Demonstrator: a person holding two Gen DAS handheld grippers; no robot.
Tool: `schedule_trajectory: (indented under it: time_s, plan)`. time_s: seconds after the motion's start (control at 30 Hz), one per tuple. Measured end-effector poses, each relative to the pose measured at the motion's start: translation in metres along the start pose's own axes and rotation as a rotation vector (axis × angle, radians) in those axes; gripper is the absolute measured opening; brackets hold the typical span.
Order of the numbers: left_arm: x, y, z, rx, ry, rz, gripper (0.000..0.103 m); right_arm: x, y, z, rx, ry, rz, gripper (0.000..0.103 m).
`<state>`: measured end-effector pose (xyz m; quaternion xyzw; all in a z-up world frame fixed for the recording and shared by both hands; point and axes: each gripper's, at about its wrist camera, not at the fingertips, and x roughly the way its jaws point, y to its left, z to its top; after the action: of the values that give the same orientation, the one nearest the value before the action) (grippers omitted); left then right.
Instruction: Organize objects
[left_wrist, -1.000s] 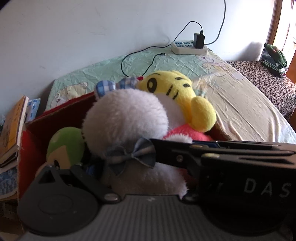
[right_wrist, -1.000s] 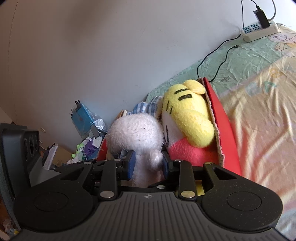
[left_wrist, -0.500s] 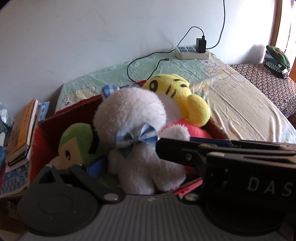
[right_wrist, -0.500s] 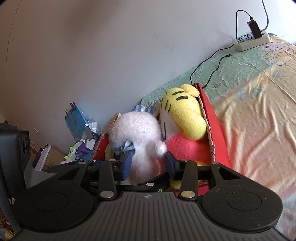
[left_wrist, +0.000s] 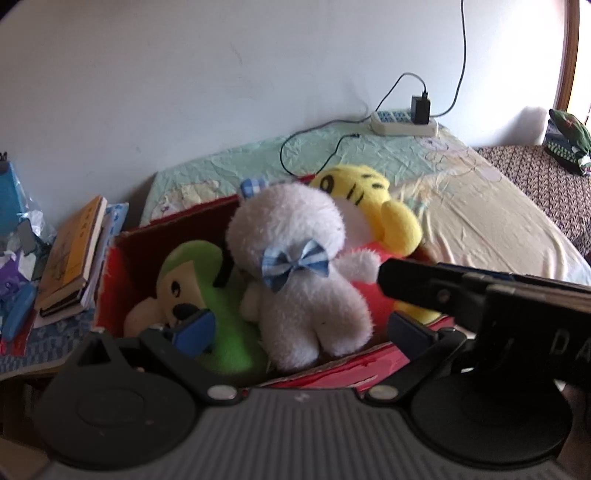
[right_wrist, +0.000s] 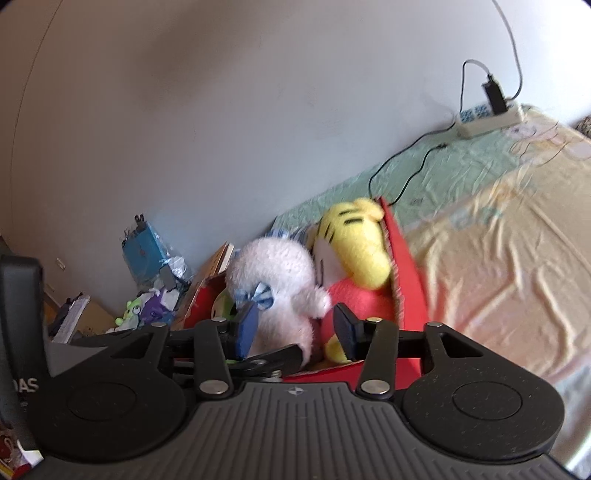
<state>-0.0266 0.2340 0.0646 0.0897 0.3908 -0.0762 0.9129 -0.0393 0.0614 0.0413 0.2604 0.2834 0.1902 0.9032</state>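
A red box (left_wrist: 110, 280) on the bed holds three plush toys: a white one (left_wrist: 295, 273) with a blue checked bow upright in the middle, a green one (left_wrist: 207, 291) lying at its left, a yellow tiger (left_wrist: 373, 206) behind at its right.

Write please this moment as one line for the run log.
white plush toy: upright in red box | right tongs: just opened, pads off toy | left tongs: open | bed: under box

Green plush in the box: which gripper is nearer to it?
Left. The left gripper has one pad right beside the green plush; the right gripper is on the white plush's other side.
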Motion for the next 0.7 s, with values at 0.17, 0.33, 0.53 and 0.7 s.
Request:
schedule_trajectory:
  time_s: [0.17, 0.33, 0.53, 0.7]
  plan:
    - [-0.013, -0.02, 0.005, -0.025, -0.011, -0.015, 0.101, -0.024, -0.016, 0.009, -0.004, -0.057, -0.058, 0.056]
    - [-0.014, -0.062, 0.01, 0.009, -0.006, 0.0, 0.101, -0.052, -0.045, 0.017, 0.027, -0.098, -0.175, 0.056]
    - [-0.007, -0.114, 0.011, 0.08, 0.049, 0.01, 0.101, -0.075, -0.078, 0.017, 0.028, -0.094, -0.367, 0.062]
    - [0.003, -0.138, 0.009, 0.079, 0.088, 0.049, 0.101, -0.084, -0.093, 0.015, -0.012, -0.062, -0.468, 0.065]
